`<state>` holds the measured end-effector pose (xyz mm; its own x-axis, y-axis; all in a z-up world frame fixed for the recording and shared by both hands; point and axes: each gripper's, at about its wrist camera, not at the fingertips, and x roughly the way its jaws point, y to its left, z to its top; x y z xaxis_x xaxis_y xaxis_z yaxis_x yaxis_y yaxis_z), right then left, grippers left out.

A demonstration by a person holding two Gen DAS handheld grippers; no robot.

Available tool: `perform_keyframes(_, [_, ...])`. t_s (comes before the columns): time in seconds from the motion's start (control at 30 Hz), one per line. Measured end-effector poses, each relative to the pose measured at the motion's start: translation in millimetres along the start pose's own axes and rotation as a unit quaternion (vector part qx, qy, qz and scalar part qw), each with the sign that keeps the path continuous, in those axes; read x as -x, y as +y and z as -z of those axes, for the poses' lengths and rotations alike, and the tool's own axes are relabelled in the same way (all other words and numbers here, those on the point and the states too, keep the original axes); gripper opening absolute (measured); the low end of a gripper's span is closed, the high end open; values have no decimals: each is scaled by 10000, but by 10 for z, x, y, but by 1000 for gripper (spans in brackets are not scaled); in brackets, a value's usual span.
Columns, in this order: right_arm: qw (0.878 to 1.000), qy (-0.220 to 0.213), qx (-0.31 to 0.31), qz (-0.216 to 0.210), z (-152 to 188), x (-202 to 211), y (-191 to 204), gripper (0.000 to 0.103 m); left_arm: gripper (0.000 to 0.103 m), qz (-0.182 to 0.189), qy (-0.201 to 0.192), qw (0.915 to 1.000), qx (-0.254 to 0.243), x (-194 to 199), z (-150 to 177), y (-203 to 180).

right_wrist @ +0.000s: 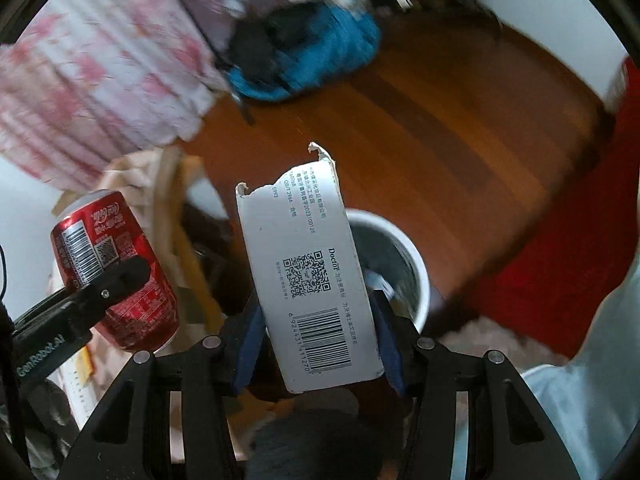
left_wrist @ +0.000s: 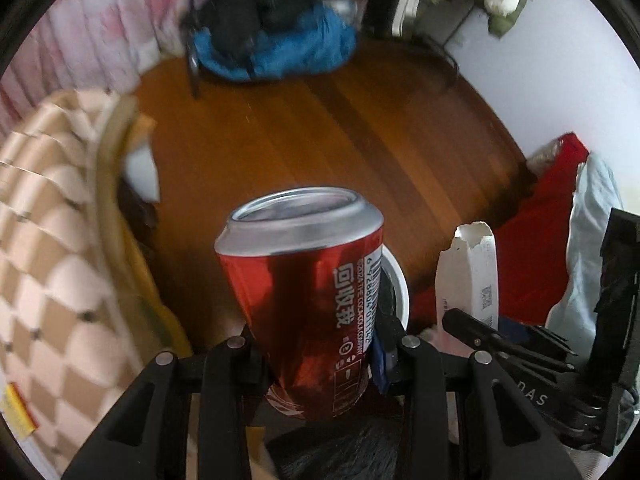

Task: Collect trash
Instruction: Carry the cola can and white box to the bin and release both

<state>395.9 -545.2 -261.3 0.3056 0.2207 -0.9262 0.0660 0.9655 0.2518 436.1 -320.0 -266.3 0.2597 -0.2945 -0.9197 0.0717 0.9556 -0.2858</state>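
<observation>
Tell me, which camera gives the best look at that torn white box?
The right wrist view: the white box fills its centre, clamped in the right gripper, with barcode and torn top showing. The left wrist view catches only its narrow side at the right.

- I see a wooden floor (left_wrist: 320, 132) filling the middle of both views, its planks reddish-brown.
- A blue bag (left_wrist: 288, 48) lies on the floor at the far side, with dark items resting on top of it; everything there is blurred.
- Pink floral bedding (right_wrist: 92, 92) hangs at the upper left.
- A checkered beige cushion (left_wrist: 52, 248) sits close on the left side.
- A red cloth (left_wrist: 532, 248) covers the floor on the right, next to a pale blue fabric (left_wrist: 588, 240).
- A white wall (left_wrist: 560, 60) rises behind.
</observation>
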Motion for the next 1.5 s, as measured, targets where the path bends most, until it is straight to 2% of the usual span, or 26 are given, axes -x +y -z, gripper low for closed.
perform_keyframes(0.13, [9988, 368, -298, 124, -33, -415, -354, 53, 33, 185, 446, 9988, 50, -401, -81, -70])
perform_keyframes(0.23, [9971, 583, -473, 142, -26, -657, -560, 53, 34, 285, 689, 9972, 111, -554, -96, -79])
perform_keyframes(0.37, [9950, 768, -622, 132, -57, -903, -597, 54, 37, 50, 826, 9964, 184, -614, -49, -83])
perform_keyframes(0.4, [9943, 833, -646, 135, -69, -963, -610, 54, 45, 41, 843, 9962, 218, -620, -51, -68])
perform_keyframes(0.43, [9935, 901, -684, 137, -61, -1011, -629, 54, 58, 27, 848, 9961, 239, -610, -46, -58])
perform_keyframes(0.5, [9925, 975, -721, 136, -52, -1046, -634, 55, 75, 25, 821, 9963, 263, -587, -15, -56])
perform_keyframes(0.6, [9914, 1083, -728, 135, -54, -1114, -609, 55, 81, -87, 801, 9963, 287, -527, 14, -35])
perform_keyframes(0.63, [9911, 1097, -740, 139, -46, -1106, -622, 57, 90, -165, 786, 9964, 285, -492, 18, -35])
perform_keyframes(0.67, [9909, 1104, -751, 162, -43, -1103, -619, 67, 93, -219, 763, 9965, 277, -472, 32, -20])
perform_keyframes(0.7, [9908, 1107, -759, 171, -56, -1097, -618, 73, 95, -283, 708, 9967, 280, -426, 39, -13])
perform_keyframes(0.8, [9906, 1108, -780, 202, -66, -1027, -596, 91, 95, -404, 553, 9973, 251, -324, 52, 57])
perform_keyframes(0.83, [9904, 1126, -770, 216, -61, -996, -579, 100, 95, -483, 493, 9974, 229, -279, 68, 72])
perform_keyframes(0.87, [9902, 1145, -754, 255, -54, -963, -562, 103, 95, -563, 423, 9973, 196, -218, 85, 73])
perform_keyframes(0.97, [9894, 1216, -618, 500, -18, -841, -475, 103, 95, -699, 253, 9972, 129, -43, 134, 62])
perform_keyframes(1.13, [9900, 1202, -386, 628, 45, -573, -291, 103, 95, -857, -22, 9963, 33, 261, 211, 15])
perform_keyframes(1.5, [9948, 699, -140, 727, 112, 274, 23, 103, 95, -969, -599, 9934, -97, 952, 301, -69])
